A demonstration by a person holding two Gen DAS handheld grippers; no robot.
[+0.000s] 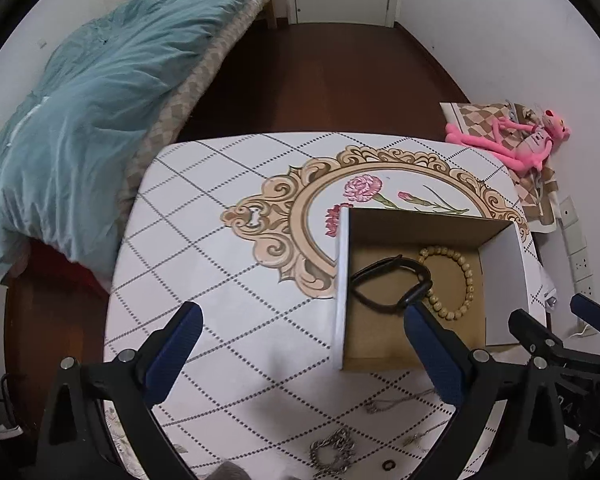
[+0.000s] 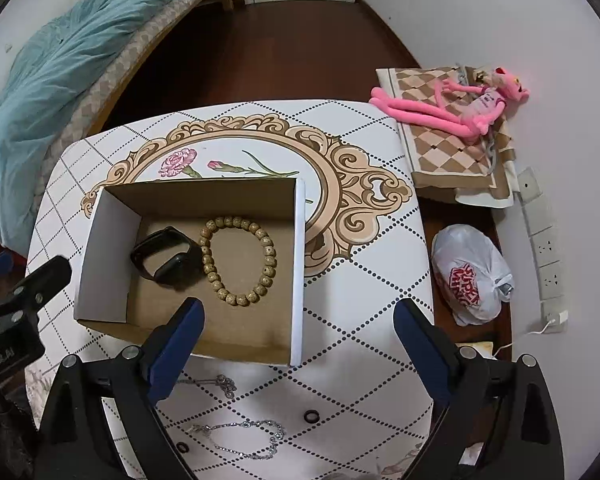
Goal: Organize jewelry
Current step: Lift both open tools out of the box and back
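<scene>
An open cardboard box (image 1: 504,256) (image 2: 112,220) stands on the patterned table. Inside lie a black watch band (image 1: 392,280) (image 2: 166,258) and a wooden bead bracelet (image 1: 456,280) (image 2: 240,266). On the table in front of the box lie a silver chain (image 2: 240,438) (image 1: 332,452), a second thin chain (image 2: 216,382) (image 1: 388,402) and small black rings (image 2: 311,415) (image 1: 388,465). My left gripper (image 1: 300,344) is open and empty, above the table left of the box. My right gripper (image 2: 300,340) is open and empty, above the box's near right corner.
The table (image 1: 220,260) (image 2: 360,320) is small with rounded edges. A bed with a blue quilt (image 1: 80,120) is to the left. A pink plush toy (image 2: 460,108) lies on a checkered bag to the right. A white plastic bag (image 2: 472,276) sits on the floor beside a power strip (image 2: 544,248).
</scene>
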